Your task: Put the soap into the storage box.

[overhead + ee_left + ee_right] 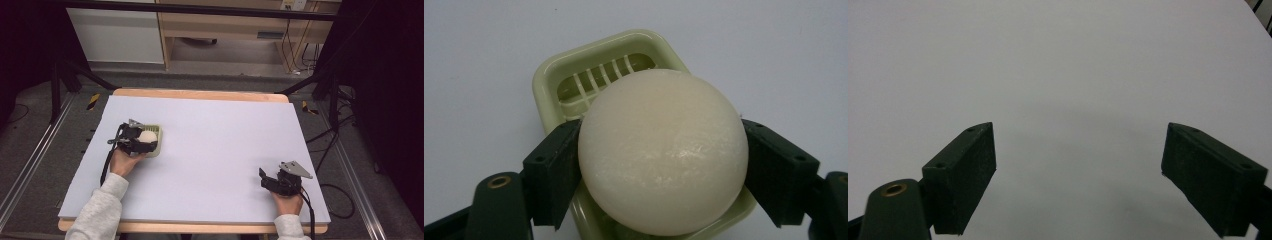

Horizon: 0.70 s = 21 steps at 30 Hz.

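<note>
A round cream soap (661,150) sits between the jaws of my left gripper (661,172), which is shut on it. The soap (147,136) is held just over a pale green slatted soap dish (574,80) at the table's left middle; whether it touches the dish I cannot tell. In the high view my left gripper (145,141) lies over the soap dish (157,130). My right gripper (262,179) rests near the front right of the table, and in its own view my right gripper (1078,175) stands open with nothing between its jaws.
The table is covered by a pale grey-lilac mat (215,145) with a wooden edge (200,94) at the back. Beyond the table are a wooden shelf unit (225,30) and cables (300,55) on the floor.
</note>
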Each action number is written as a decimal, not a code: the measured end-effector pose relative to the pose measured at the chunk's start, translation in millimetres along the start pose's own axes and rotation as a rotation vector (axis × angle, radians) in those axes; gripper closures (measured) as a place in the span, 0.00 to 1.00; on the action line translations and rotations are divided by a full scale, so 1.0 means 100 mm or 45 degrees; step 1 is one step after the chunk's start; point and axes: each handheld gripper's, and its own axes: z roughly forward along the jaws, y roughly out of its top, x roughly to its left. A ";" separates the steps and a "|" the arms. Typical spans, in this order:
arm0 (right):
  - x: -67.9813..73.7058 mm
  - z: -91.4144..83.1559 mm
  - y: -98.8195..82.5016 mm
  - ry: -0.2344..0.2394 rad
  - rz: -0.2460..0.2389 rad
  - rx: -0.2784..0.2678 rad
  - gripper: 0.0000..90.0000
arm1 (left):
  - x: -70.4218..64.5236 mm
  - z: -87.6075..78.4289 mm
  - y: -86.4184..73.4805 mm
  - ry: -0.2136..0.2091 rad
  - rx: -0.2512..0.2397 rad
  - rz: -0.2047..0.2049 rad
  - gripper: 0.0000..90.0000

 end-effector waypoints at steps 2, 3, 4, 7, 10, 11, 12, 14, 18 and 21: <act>0.00 0.00 0.00 0.000 0.000 0.000 0.16 | 0.00 0.00 0.00 -0.005 -0.001 -0.005 0.25; 0.00 0.00 0.00 0.000 0.000 0.000 0.16 | 0.01 0.00 0.00 -0.008 0.001 -0.007 0.25; 0.00 0.00 0.00 -0.003 -0.003 0.000 0.16 | 0.01 0.00 0.00 -0.008 0.000 -0.008 0.25; 0.00 0.00 0.00 -0.004 -0.003 -0.001 0.16 | 0.02 -0.03 0.00 0.005 -0.008 -0.007 0.24; -0.01 0.00 0.00 -0.005 -0.007 0.000 0.15 | 0.05 -0.09 0.01 -0.016 -0.055 -0.035 0.25; 0.00 0.01 0.00 -0.007 -0.007 0.000 0.15 | 0.06 -0.10 0.01 -0.012 -0.061 -0.032 0.26; 0.00 0.00 0.00 -0.008 -0.007 0.000 0.15 | 0.06 -0.12 0.01 -0.013 -0.063 -0.034 0.25; 0.00 0.00 0.00 -0.007 -0.005 0.000 0.15 | 0.05 -0.13 0.02 -0.011 -0.072 -0.034 0.25; 0.00 0.00 0.00 -0.007 -0.002 -0.003 0.15 | 0.02 -0.20 0.02 -0.021 -0.087 -0.021 0.25; 0.00 0.00 0.00 -0.008 -0.008 -0.005 0.15 | -0.02 -0.27 0.02 -0.023 -0.106 -0.006 0.24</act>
